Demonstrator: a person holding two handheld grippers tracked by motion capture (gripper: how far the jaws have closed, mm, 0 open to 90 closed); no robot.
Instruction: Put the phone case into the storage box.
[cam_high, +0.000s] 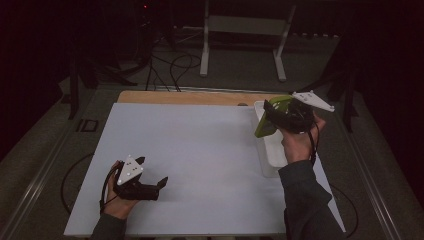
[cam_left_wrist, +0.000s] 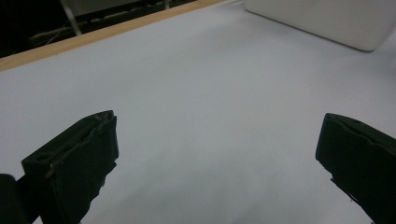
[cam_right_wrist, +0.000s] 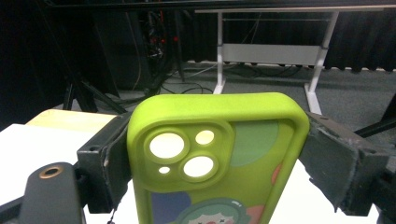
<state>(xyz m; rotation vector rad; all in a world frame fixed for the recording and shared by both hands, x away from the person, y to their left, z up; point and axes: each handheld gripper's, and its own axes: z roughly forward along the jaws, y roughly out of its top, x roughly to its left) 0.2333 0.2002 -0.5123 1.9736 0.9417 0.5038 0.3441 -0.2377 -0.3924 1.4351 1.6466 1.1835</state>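
A: The right gripper (cam_high: 282, 116) is holding a green phone case (cam_high: 269, 117) up over the white bin (cam_high: 270, 150) at the table's right edge, jaws clamped across the case's width. The left gripper (cam_high: 155, 184) is resting low on the white table (cam_high: 200, 150), near the front left.

B: And its jaws?

A: They are standing wide apart with nothing between them; in the left gripper view only bare table is lying between the two black pads (cam_left_wrist: 79, 158).

B: What is looking risky from here?

A: The case is soft and rounded, and the pads are pressing on its side edges only. A squeeze that is too light, or a quick tilt of the wrist, could probably be letting it slide out and drop beside the bin rather than into it. The bin is also sitting close to the table edge, so a nudge from the hand could be pushing it off.

B: What is one camera giving that the others are not?

A: The right gripper view is showing the case's (cam_right_wrist: 215, 158) back up close: the camera cut-outs, a cartoon print, and each pad (cam_right_wrist: 105, 158) bearing on a side edge. The high view is showing what that one is missing, namely that the case is hanging above the bin. The left gripper view is catching a corner of the bin (cam_left_wrist: 327, 21) far across the table
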